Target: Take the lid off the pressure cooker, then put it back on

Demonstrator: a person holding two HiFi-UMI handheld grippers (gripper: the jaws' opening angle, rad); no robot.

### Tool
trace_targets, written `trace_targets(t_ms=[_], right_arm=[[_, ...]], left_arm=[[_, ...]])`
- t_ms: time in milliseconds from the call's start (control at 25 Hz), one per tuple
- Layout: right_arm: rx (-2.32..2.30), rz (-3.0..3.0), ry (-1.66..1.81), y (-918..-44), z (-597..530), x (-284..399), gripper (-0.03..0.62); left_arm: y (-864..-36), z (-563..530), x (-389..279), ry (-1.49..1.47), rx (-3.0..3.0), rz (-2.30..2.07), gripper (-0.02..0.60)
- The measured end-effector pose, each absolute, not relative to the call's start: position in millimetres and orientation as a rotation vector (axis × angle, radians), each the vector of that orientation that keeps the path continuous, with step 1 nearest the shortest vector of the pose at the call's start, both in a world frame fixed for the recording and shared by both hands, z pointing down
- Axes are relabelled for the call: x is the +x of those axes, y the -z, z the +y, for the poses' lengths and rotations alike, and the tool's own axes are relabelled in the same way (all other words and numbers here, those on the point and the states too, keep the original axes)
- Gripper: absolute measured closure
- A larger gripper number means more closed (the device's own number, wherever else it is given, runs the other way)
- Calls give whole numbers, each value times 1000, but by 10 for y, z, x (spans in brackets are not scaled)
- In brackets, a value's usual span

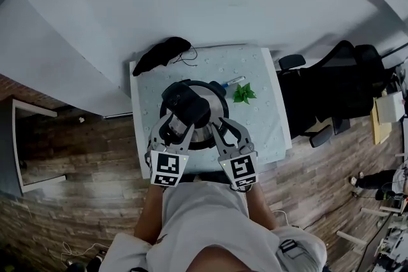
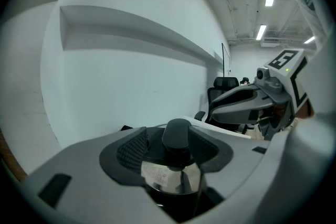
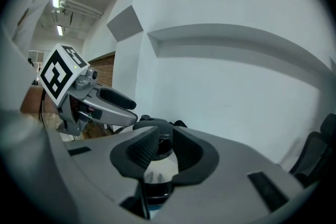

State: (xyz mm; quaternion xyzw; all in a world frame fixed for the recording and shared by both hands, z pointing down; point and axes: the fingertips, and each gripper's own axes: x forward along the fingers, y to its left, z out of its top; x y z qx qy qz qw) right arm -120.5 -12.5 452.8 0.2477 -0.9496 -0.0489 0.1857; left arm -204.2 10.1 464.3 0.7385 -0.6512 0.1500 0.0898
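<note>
I have the pressure cooker (image 1: 201, 134) right in front of me, in the middle of a small table covered with a pale dotted cloth (image 1: 264, 105). It is a round pot of polished steel. The lid (image 1: 213, 108) is seated on it, shiny on top with a dark ring running round its edge. A chunky black plastic handle (image 1: 185, 105) lies across the lid and reaches out toward the far left of the pot.

My left gripper (image 1: 174, 125) is at the near left side of the cooker. Its view shows the jaws partly apart, with a rounded black stub (image 2: 176, 136) of the lid's fittings standing up between the ribbed black pads (image 2: 132, 149). A strip of dark lid shows between the stub and the pad on the left of that view, so I am not clamped on it. Below the stub the steel wall mirrors the room and carries a small pale label (image 2: 156, 173); I cannot read the print on it.

My right gripper (image 1: 224, 129) is at the near right side of the pot. Its jaws are only narrowly apart. Through the slot between its pads (image 3: 143, 151) I see a black piece of the lid above bright steel, and the pads press on nothing that I can make out.

On the cloth beyond the cooker lie a green leafy sprig (image 1: 243, 93) and a slim blue-and-white pen-like stick (image 1: 233, 81). A black bundle of fabric (image 1: 162, 53) sits at the far left corner.
</note>
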Motion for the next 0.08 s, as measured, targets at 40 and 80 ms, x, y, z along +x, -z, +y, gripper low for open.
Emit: trace_targets(t_ms=[40,80], right_arm=[[690,-2681,141,-4521,-131,-1173,511],[683,-2688,143,-4515,-137,-1139,511]], left_arm=[[-4627,92,-2018,-444,2190,-1952,338],[-4612,81,-1992,-441,2184,-1967,339]])
